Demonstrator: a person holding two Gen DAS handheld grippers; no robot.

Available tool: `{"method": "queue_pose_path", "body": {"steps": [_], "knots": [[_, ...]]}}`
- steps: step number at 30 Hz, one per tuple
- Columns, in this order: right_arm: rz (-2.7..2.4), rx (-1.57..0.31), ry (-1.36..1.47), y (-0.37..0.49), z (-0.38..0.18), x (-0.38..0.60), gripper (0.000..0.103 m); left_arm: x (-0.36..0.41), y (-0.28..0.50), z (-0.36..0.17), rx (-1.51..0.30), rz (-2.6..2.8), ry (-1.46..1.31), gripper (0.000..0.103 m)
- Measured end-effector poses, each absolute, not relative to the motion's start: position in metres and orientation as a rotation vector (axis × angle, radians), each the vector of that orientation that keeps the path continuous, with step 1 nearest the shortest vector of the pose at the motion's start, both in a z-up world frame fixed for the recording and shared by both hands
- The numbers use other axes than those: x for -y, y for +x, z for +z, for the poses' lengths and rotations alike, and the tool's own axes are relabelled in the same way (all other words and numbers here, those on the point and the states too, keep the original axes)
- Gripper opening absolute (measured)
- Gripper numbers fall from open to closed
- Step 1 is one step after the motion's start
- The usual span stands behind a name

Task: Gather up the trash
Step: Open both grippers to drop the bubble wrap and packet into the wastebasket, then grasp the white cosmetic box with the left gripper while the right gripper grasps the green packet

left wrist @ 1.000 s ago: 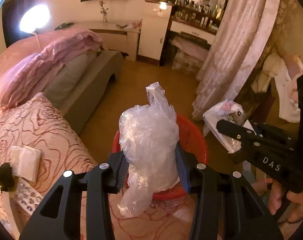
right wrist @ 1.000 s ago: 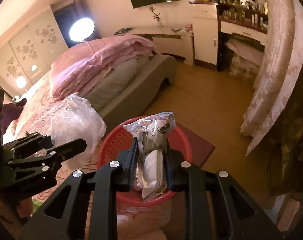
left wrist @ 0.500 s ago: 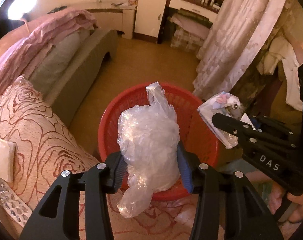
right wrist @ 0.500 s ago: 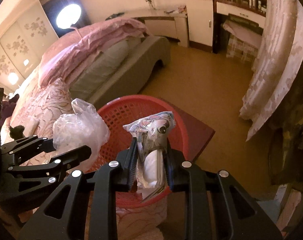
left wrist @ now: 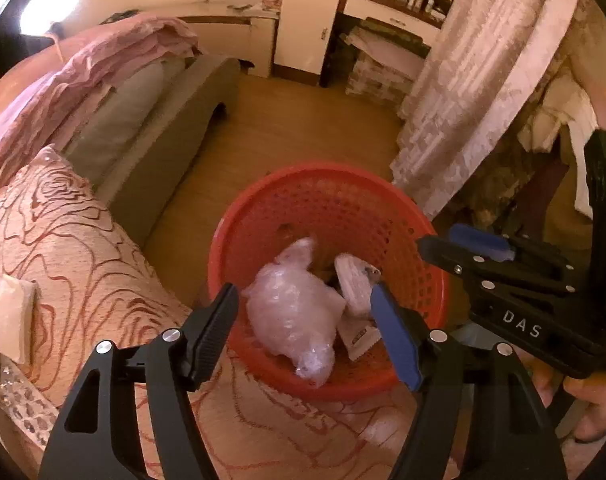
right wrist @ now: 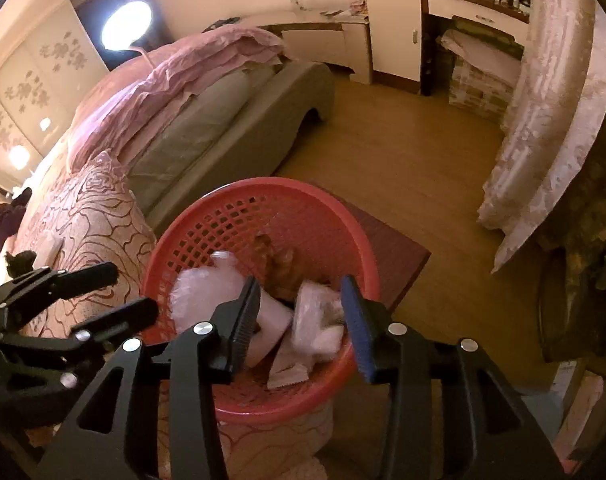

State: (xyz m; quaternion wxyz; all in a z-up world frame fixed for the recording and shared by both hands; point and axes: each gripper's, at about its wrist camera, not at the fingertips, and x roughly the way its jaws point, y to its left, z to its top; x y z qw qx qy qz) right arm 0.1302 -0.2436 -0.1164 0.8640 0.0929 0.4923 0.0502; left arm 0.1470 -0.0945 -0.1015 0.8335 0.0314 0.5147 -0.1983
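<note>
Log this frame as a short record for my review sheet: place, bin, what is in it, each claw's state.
place: bedroom, beside a bed
bin: red basket
contents: clear plastic bag; white wrapper
left claw: jaws opening, nothing held, above the basket
right claw: jaws opening, nothing held, above the basket
</note>
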Motion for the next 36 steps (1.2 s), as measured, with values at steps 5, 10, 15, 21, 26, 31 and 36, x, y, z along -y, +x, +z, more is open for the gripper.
{"method": "queue_pose_path", "body": {"steps": [5,10,15,21,26,31,36], "knots": [[0.098,-1.018,0.201,0.124,-0.109,0.244,0.048,0.079,0.144,-0.087,-1.064,-0.398,0.029,0.067],[0.097,-0.987,0.202,0.115,-0.097,0.238,0.062,0.065,0.135,-0.074,-1.036,-0.382,-0.003,0.067],[0.126,-0.945,0.183,0.105,-0.08,0.225,0.066,0.051,0.126,-0.064,-1.016,-0.362,-0.013,0.067],[0.191,-0.915,0.159,0.094,-0.063,0.201,0.069,0.026,0.105,-0.048,-0.97,-0.33,-0.023,0.067],[0.255,-0.916,0.131,0.088,-0.057,0.173,0.069,-0.005,0.088,-0.039,-0.949,-0.289,-0.042,0.068],[0.319,-0.924,0.1,0.083,-0.055,0.144,0.069,-0.044,0.073,-0.033,-0.938,-0.228,-0.059,0.069],[0.395,-0.933,0.06,0.075,-0.054,0.117,0.069,-0.095,0.056,-0.028,-0.927,-0.138,-0.098,0.069]]}}
